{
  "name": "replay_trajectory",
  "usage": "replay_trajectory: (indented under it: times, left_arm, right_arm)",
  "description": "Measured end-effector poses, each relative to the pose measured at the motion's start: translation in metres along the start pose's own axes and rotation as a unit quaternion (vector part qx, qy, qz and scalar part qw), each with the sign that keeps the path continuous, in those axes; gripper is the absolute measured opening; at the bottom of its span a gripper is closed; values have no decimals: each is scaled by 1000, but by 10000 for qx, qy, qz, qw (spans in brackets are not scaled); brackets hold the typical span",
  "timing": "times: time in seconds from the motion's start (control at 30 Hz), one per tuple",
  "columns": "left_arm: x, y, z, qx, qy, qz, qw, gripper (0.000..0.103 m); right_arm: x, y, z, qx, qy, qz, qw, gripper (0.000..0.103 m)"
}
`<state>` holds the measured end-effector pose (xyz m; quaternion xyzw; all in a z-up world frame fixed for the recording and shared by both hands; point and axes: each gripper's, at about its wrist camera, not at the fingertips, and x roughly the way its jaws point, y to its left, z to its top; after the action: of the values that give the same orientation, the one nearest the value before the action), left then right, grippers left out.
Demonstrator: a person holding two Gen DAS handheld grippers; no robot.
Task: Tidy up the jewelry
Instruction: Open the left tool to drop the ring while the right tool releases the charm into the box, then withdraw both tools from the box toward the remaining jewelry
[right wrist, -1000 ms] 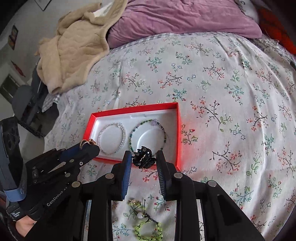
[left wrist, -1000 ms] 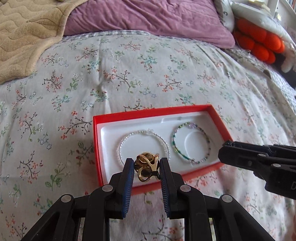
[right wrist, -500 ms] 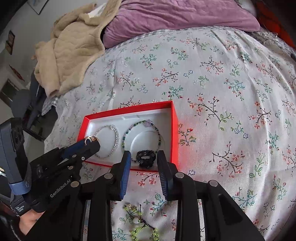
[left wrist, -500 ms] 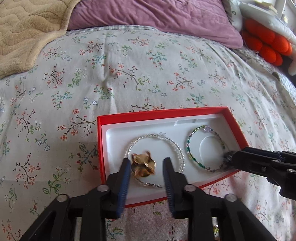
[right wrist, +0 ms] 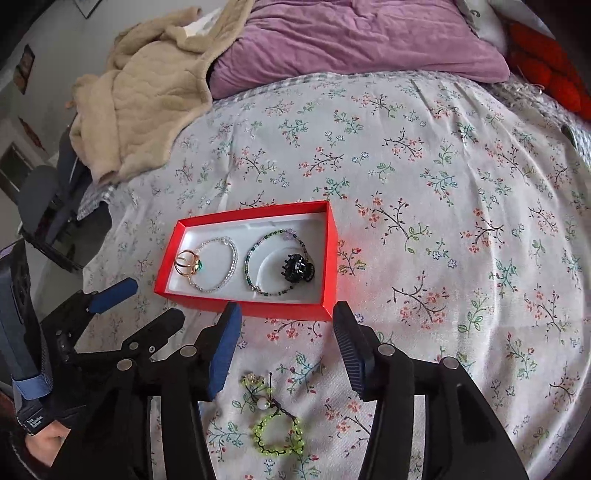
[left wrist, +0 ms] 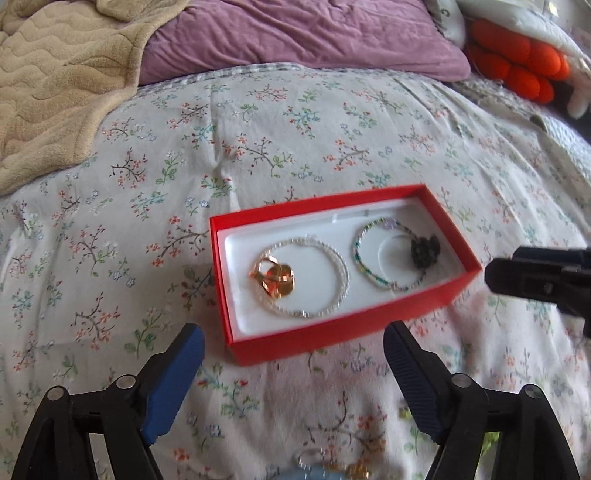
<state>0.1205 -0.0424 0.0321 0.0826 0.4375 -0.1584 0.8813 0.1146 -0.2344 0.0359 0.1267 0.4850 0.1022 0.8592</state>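
Note:
A red box with a white insert lies on the floral bedspread. In it are a clear bead bracelet and a green bead bracelet. A gold ring piece rests on the clear one, and a black claw clip on the green one. My left gripper hangs just short of the box's near wall, its jaws opening with nothing between them. My right gripper is at the near wall too, jaws opening and empty. The box, gold piece and clip also show in the right wrist view.
A yellow-green bead bracelet lies on the bedspread below the right gripper. More small jewelry sits blurred at the bottom edge. A beige blanket, purple pillow and orange plush lie at the far end.
Both grippers let go: the gold piece dropped onto the clear bracelet, the black clip onto the green one. Both sets of jaws spread wide and drew back from the box.

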Motion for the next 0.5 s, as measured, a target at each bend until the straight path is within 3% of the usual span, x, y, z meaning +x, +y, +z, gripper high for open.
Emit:
replay_trajectory:
  times: [0.17,0.5]
  left_arm:
    - [-16,-5,-18,214,87,180,9996,91]
    - [-35,3,-54,84,524,-24,9986,96]
  right_arm:
    - [-16,-1,-15,-69,23,-209,9998,65]
    - [-34,-10,-57,7,403,-421,9983,70]
